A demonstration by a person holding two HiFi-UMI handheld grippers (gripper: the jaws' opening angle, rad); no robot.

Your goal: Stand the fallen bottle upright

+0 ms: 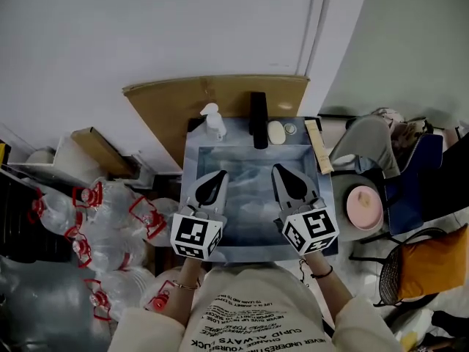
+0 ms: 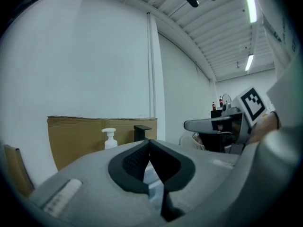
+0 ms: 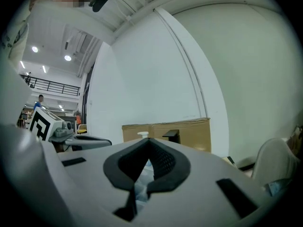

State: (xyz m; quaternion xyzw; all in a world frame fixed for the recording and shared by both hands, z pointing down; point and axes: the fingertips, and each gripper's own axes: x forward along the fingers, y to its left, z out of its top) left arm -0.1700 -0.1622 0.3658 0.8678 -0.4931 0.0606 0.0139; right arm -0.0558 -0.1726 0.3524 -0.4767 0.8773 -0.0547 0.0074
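Blue-grey and marbled, the tabletop (image 1: 245, 163) fills the middle of the head view, and the pump bottle (image 1: 214, 121) sits at its far edge, in the upper left corner of the surface. It is white and appears to stand on its base with the pump head up, so its long axis runs vertically rather than along the table. Both gripper views show it the same way, upright in front of the cardboard sheet (image 1: 168, 105) that leans on the wall. Judged from that, the bottle already stands and nothing is left to right.

Just right of the bottle along the same edge are a black upright block (image 1: 258, 119), a pale oval object (image 1: 276, 132) and a wooden strip (image 1: 315, 147) at the table's right rim.

The left gripper (image 1: 219, 176) hovers over the middle of the table with its jaws closed together and nothing between them. The bottle lies straight beyond its tips, toward the top of the frame and well apart from them. The right gripper (image 1: 279, 169) is alongside, also closed on nothing, and points toward the black block. The left gripper is therefore the nearer one to the bottle, should any further touch be needed.

Clear jugs with red handles (image 1: 110, 226) are piled on the floor at the left of the frame.
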